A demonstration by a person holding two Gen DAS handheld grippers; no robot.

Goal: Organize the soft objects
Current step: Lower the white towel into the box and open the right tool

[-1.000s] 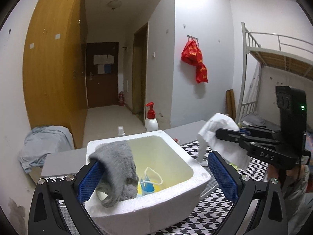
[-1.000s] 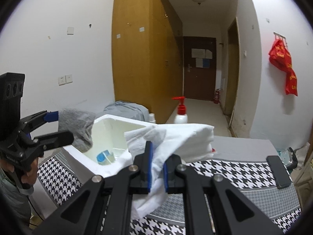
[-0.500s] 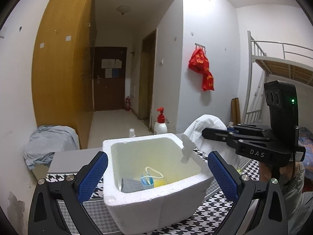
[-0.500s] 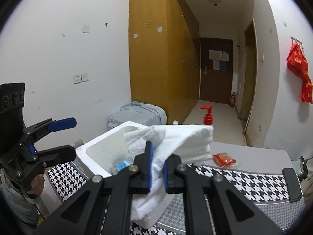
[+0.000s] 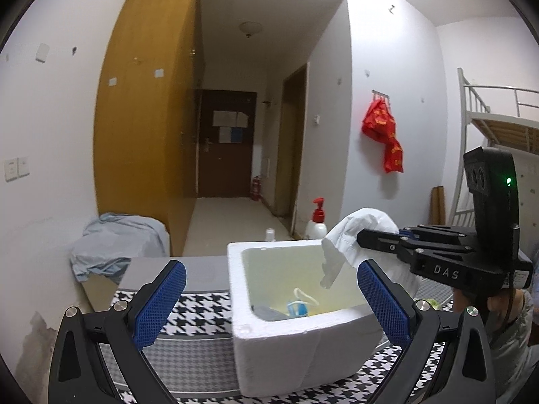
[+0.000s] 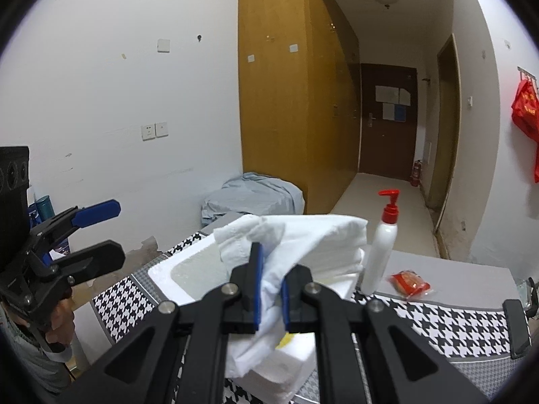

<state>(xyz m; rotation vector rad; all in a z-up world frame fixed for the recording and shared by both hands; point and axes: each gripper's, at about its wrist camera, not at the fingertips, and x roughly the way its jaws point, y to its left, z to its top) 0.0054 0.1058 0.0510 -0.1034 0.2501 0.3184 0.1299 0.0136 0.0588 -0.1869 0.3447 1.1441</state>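
A white foam box (image 5: 279, 346) stands on the houndstooth tablecloth; it also shows in the right wrist view (image 6: 161, 272). Inside lie a grey sock (image 5: 269, 313), a blue face mask (image 5: 298, 306) and something yellow. My left gripper (image 5: 269, 303) is open and empty, back from the box's near left side; it also shows in the right wrist view (image 6: 97, 232). My right gripper (image 6: 269, 282) is shut on a white cloth (image 6: 303, 245) and holds it above the box's right rim. The cloth also shows in the left wrist view (image 5: 357, 235), hanging over the box.
A white pump bottle (image 6: 382, 252) with a red top stands behind the box. A red snack packet (image 6: 409, 281) lies on the grey tabletop. A pale blue cloth pile (image 5: 114, 245) lies at the far left by the wall. A bunk bed frame (image 5: 488, 128) stands at right.
My left gripper let the grey sock drop into the box and drew back to the left. My right gripper carried the white cloth closer, over the box.
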